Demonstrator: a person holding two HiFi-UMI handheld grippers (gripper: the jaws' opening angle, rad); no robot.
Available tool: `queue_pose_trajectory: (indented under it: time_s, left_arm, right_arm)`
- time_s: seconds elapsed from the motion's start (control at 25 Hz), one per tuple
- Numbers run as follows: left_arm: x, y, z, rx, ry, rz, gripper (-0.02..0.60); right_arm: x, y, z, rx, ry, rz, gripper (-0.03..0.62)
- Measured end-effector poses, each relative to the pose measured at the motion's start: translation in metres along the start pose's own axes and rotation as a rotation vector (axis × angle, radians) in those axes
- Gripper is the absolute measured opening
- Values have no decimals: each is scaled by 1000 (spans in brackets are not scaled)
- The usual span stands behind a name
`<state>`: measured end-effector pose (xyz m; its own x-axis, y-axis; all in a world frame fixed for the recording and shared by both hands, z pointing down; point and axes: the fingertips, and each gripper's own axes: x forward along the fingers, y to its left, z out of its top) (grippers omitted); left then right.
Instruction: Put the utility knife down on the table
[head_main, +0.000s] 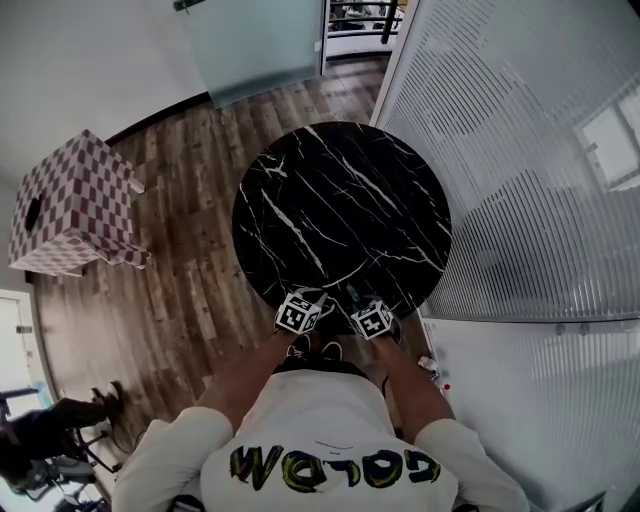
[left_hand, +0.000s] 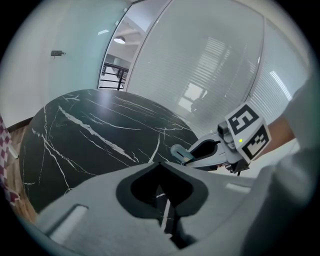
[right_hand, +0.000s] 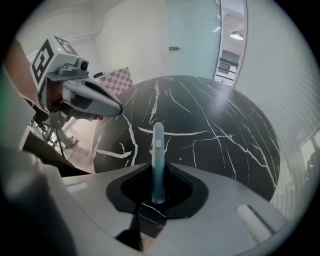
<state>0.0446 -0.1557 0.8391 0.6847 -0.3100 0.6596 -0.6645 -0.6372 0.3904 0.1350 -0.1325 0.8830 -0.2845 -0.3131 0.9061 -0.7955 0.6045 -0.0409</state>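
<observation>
Your right tool (right_hand: 158, 190) grips the utility knife (right_hand: 158, 145) over the bench (right_hand: 225, 130). Setting it down remains. Your left tool (left_hand: 162, 192) is closed, empty.

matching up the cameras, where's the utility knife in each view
Head view: the utility knife is small, bottom centre, at the near edge of the table.
Left gripper view: right of centre, its blue tip pokes out of the right gripper.
Right gripper view: the knife is dead centre, clamped between the jaws.
Shared landmark: the black marble table.
</observation>
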Motion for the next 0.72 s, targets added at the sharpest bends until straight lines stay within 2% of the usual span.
queue_pose_trajectory:
  time_s: [0.72]
  left_arm:
    - [20, 2, -4, -4, 49, -9, 1]
  right_arm:
    - [17, -3, 0, 6, 57, 32, 77]
